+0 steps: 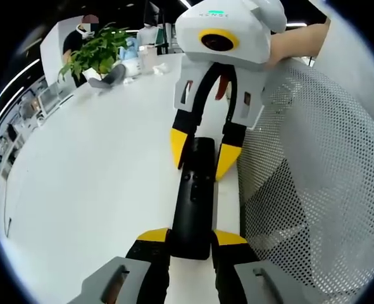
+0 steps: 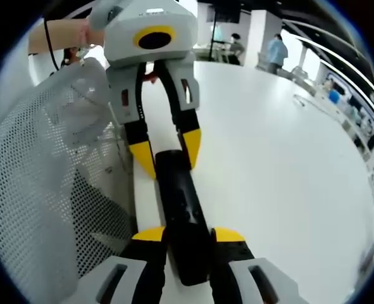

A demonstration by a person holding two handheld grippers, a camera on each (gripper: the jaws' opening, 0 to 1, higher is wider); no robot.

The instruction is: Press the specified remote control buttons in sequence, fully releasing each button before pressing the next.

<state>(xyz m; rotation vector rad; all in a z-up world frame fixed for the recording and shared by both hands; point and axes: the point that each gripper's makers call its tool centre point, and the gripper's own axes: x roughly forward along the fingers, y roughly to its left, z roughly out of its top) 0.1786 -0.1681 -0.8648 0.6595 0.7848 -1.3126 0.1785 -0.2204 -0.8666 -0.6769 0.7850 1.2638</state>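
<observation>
Black remote (image 1: 193,196) on white table (image 1: 98,171), clamped endwise: left gripper (image 1: 192,239) near end, right gripper (image 1: 199,155) far end.

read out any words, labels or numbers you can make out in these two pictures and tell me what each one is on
No text can be read with certainty.
Right gripper: small greenish mark on top of its white housing, too blurred to read.
Black remote control: button markings too small to read.
Left gripper: no lettering visible.
White table: no lettering visible.
</observation>
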